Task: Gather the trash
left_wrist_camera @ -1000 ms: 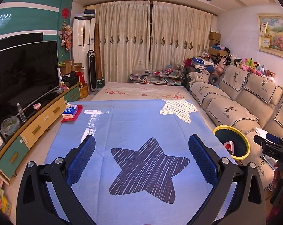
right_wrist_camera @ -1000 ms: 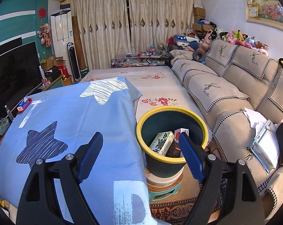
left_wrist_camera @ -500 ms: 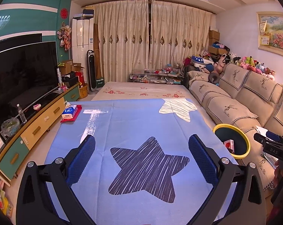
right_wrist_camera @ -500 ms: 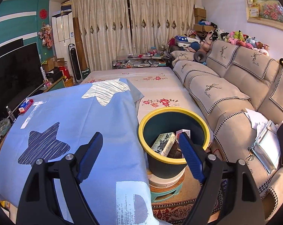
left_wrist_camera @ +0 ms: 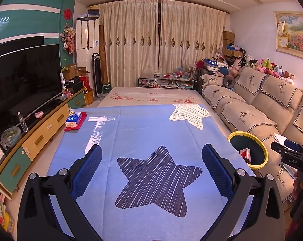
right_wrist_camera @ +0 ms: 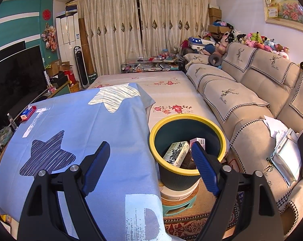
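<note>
A dark green trash bin with a yellow rim (right_wrist_camera: 186, 118) stands on a small stool between the blue-covered table and the sofa; it also shows at the right in the left wrist view (left_wrist_camera: 248, 135). Inside lie a floral carton (right_wrist_camera: 176, 153) and a red-and-white box (right_wrist_camera: 197, 140). My right gripper (right_wrist_camera: 150, 150) is open and empty, above the table's edge just left of the bin. My left gripper (left_wrist_camera: 151, 156) is open and empty over the blue cloth with the dark star (left_wrist_camera: 157, 178). A blue tissue pack on a red tray (left_wrist_camera: 74, 118) lies at the table's far left corner.
A beige sofa (right_wrist_camera: 242, 100) with papers and packets (right_wrist_camera: 286, 150) runs along the right. A TV on a low cabinet (left_wrist_camera: 25, 84) stands at the left. A floral-covered table (left_wrist_camera: 151, 97) extends behind. The other gripper's handle (left_wrist_camera: 292, 158) shows at the far right.
Both grippers have pulled back and risen slightly; the bin sits a little farther from the right gripper. Both stay open and empty.
</note>
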Tool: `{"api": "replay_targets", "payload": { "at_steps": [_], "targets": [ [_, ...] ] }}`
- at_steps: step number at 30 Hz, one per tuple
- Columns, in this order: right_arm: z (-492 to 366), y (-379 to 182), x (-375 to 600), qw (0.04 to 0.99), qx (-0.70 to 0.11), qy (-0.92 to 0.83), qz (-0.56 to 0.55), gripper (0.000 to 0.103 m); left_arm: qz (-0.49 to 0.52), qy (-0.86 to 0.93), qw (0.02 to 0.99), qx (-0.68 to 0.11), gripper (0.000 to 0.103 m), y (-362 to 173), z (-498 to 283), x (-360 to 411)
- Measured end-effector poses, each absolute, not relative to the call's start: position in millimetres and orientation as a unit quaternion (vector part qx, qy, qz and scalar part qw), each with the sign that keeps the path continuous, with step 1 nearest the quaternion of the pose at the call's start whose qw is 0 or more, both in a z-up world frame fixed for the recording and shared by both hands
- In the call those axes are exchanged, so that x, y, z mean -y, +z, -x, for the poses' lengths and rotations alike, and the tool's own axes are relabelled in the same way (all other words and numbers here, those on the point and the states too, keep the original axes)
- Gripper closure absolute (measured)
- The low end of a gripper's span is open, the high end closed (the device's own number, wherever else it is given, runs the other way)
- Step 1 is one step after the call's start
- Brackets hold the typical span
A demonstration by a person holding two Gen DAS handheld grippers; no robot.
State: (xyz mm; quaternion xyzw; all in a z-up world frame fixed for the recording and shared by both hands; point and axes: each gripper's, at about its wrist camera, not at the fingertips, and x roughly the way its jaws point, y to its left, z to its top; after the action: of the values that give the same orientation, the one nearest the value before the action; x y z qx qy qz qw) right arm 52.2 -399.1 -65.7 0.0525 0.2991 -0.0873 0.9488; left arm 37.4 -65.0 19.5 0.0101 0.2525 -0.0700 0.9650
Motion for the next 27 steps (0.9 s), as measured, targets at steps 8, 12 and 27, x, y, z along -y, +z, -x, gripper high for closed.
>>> {"api": "replay_targets", "payload": {
  "at_steps": [8, 12, 27],
  "targets": [
    [-52.5, -65.9, 399.3, 0.949, -0.299, -0.087, -0.053, 0.024, -0.013, -0.071, 0.965, -0.253, 0.005, 19.1, -38.5, 68.3],
    [-52.7, -66.3, 398.9, 0.949, -0.3, -0.087, -0.053, 0.024, -0.014, -0.071, 0.965, -0.254, 0.005, 19.2, -39.2, 69.4],
    [-54.4, -67.0, 393.2, 0.948, -0.301, -0.087, -0.054, 0.024, -0.015, -0.072, 0.964, -0.254, 0.005, 19.1, -38.8, 71.5]
  ]
}}
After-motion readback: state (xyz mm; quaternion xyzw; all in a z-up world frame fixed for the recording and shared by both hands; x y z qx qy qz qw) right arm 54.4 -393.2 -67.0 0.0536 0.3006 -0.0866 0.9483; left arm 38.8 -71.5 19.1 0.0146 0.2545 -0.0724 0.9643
